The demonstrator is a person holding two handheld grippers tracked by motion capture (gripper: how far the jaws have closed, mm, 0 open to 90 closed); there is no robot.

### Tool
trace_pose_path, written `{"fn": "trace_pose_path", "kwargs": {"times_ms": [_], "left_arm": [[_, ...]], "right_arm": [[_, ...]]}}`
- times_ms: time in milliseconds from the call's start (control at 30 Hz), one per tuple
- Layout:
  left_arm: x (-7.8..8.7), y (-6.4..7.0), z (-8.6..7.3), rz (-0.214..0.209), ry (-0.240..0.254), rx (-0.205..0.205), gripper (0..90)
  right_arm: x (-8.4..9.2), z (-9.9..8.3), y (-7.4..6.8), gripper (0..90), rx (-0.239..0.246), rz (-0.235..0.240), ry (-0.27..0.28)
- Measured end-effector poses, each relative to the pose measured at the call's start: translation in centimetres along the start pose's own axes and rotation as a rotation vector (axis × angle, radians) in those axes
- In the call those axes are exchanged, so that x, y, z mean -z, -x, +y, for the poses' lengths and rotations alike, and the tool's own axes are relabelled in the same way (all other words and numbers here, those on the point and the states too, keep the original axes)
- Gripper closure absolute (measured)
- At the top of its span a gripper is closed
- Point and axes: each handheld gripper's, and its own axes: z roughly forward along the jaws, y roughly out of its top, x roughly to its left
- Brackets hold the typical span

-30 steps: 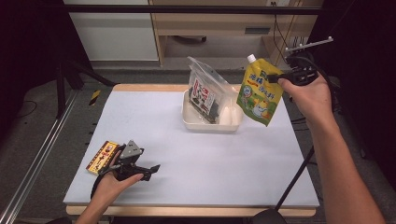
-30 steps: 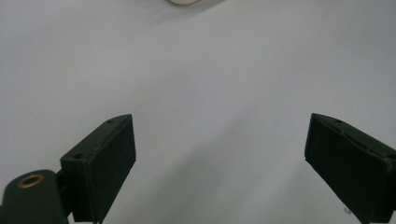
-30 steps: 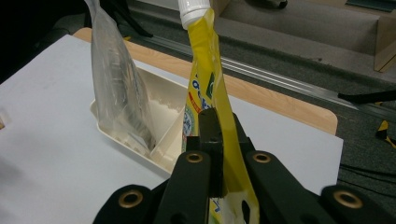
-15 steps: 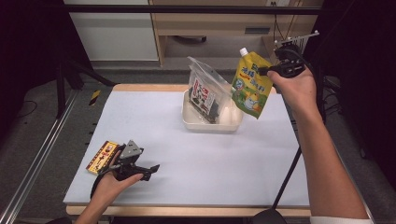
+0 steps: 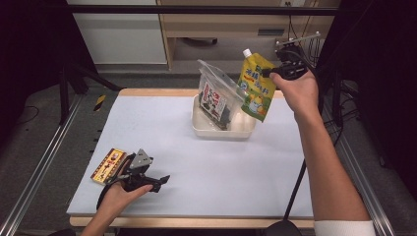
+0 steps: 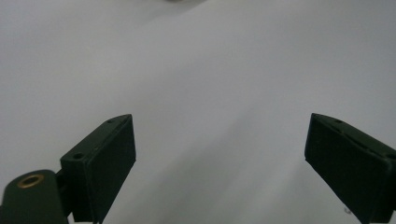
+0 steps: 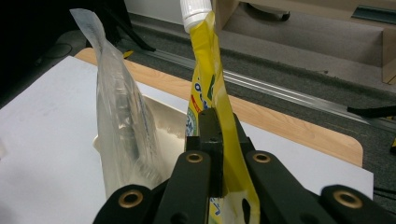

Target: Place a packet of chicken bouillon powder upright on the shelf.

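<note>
A: Your right gripper [image 5: 268, 73] is clamped on the yellow-green spouted plastic pouch [image 5: 255, 87], hanging over the shallow white plastic tray [image 5: 223, 132].

B: It could knock over the clear upright snack bag [image 5: 214, 97] beside it.

A: The pouch's long axis runs near vertical, white cap [image 7: 195, 11] up. Your left gripper [image 5: 160, 180] rests wide open, empty.

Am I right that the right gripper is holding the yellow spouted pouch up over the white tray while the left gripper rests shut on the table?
Not quite: the left gripper is open, its jaws standing wide apart in the left gripper view. The rest holds: the right gripper holds the yellow spouted pouch up over the white tray.
</note>
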Motion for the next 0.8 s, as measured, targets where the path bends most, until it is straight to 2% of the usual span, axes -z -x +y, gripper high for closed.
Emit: {"fn": "trace_pose_path", "kwargs": {"times_ms": [467, 600, 800], "left_arm": [[0.2, -0.1, 0.0, 0.001, 0.007, 0.005, 8.6], [0.2, 0.0, 0.0, -0.002, 0.004, 0.003, 8.5], [0.2, -0.1, 0.0, -0.001, 0.005, 0.004, 8.5]], "right_arm": [[-1.7, -0.1, -0.4, 90.0, -0.023, -0.003, 0.001], [-2.5, -0.4, -0.1, 90.0, -0.05, -0.021, 0.002], [-3.3, -0.8, 0.1, 90.0, -0.063, -0.04, -0.012]]}}
